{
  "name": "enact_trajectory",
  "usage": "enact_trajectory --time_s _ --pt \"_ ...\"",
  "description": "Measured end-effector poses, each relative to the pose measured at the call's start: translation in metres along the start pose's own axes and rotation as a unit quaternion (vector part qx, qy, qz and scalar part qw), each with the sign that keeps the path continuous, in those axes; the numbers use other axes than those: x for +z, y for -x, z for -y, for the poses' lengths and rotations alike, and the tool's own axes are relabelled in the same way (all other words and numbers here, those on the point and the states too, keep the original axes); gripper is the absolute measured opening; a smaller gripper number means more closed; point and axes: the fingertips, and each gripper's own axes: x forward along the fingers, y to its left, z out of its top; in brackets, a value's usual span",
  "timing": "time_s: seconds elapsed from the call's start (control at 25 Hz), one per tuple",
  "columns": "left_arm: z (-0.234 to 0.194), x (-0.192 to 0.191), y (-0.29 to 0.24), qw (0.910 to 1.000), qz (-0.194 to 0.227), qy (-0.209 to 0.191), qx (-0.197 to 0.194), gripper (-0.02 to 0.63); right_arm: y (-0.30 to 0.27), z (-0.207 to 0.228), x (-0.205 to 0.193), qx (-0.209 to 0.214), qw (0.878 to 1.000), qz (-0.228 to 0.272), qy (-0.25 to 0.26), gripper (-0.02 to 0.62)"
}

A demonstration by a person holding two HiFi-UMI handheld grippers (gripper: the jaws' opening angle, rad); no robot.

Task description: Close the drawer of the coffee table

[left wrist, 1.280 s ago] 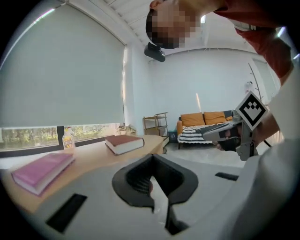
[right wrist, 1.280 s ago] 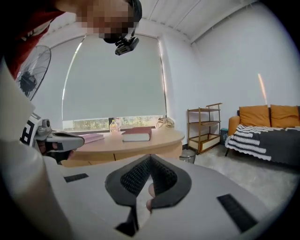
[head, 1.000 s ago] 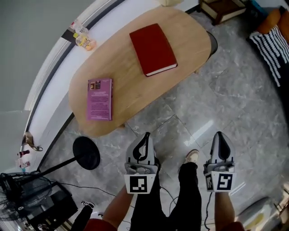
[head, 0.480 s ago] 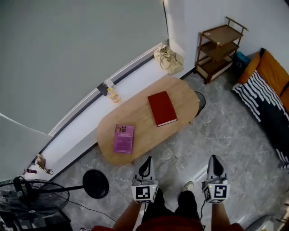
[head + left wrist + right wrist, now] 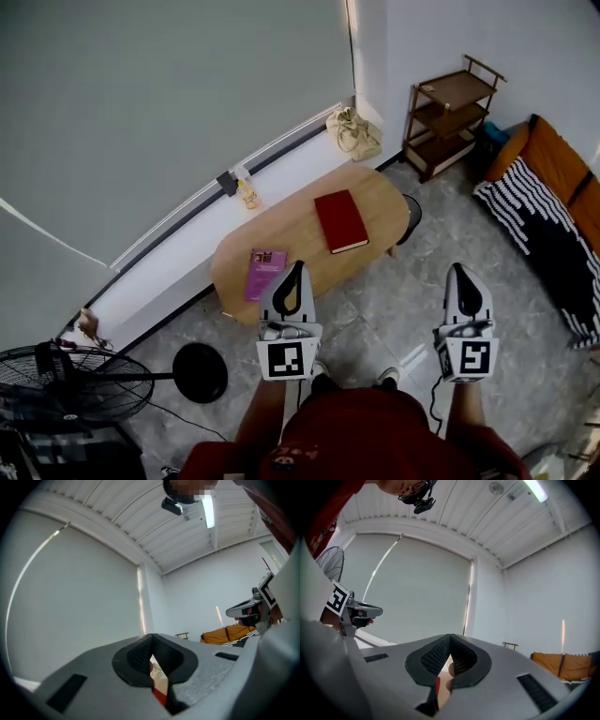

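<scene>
Currently, the left tongs point(image 5: 297, 270) and right tongs point(image 5: 458, 272) are staying out of contact, fully closed, gripping nothing. The left tongs are overlapping the tabletop's point(image 5: 298, 239) near edge, and no view is showing its drawer.

Red shirt point(image 5: 375, 439), grey-white left gripper point(image 5: 296, 271) and right gripper point(image 5: 458, 271), black fingers point(image 5: 136, 660), square-marker cubes point(image 5: 287, 360)

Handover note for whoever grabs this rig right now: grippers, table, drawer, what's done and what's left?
Left gripper: shut, empty, held up level. Right gripper: same, beside it.
Coffee table: ahead by the wall, apart from both grippers, red book and purple book on top.
Done: no drawer sticks out in the head view, so it looks closed.
Left: probably nothing; confirm at the table's front.
</scene>
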Motion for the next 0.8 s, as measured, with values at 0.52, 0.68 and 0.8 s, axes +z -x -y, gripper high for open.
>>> enact_trajectory --time_s 0.52,0.68,0.8 --pt "-0.009 0.023 0.002 0.999 0.039 -0.021 0.002 0.006 -0.024 -0.015 0.035 0.017 0.999 0.047 -0.018 -0.003" --pt "-0.004 0.021 0.0 0.999 0.035 -0.028 0.0 0.006 -0.021 -0.008 0.032 0.014 0.999 0.047 -0.016 -0.003" --pt "-0.002 0.019 -0.002 0.9991 0.032 -0.026 -0.003 0.006 -0.02 -0.005 0.028 0.008 0.999 0.03 -0.023 -0.003"
